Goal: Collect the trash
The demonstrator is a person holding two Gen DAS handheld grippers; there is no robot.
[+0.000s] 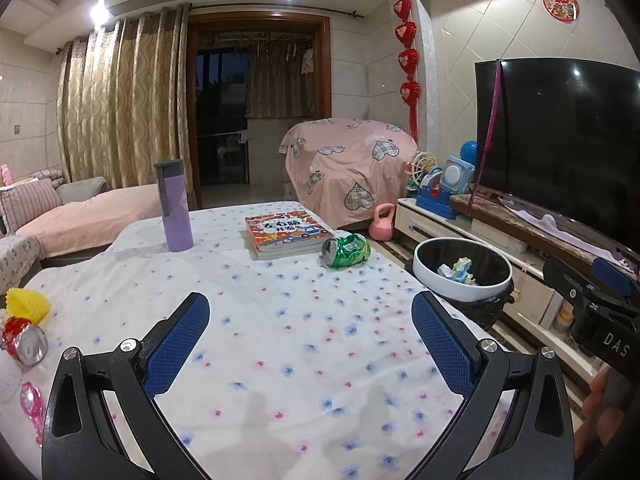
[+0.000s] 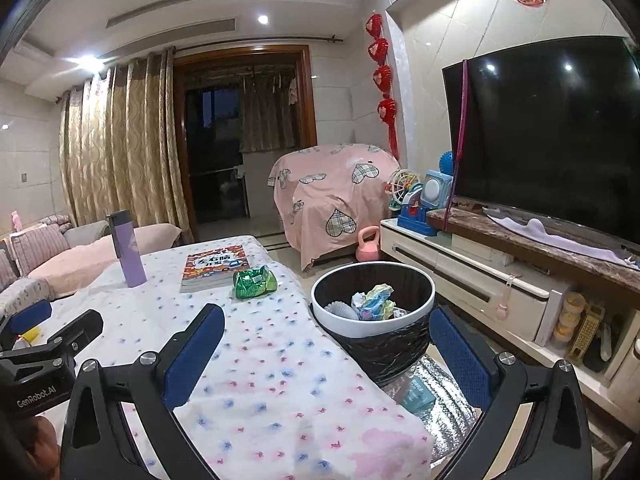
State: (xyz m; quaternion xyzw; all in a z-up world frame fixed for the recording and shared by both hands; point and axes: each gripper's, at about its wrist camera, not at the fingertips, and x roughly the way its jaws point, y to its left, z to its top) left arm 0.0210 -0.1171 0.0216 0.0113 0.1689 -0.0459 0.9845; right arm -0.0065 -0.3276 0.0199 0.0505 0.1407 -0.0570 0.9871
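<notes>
One crumpled green can [image 1: 346, 249], dented

Through the right wrist camera I saw my right gripper [image 2: 320, 364] with its jaws spread wide and nothing between them. At centre frame the trash bin [image 2: 425, 301] stood just beside the surface [image 2: 280, 380], with crumpled paper [image 2: 372, 300] inside. Left of it, on the floral cloth, a crushed green can [image 2: 255, 281] lay touching a book [image 2: 214, 266]. My left gripper [image 2: 40, 344] showed at the left edge.
</notes>
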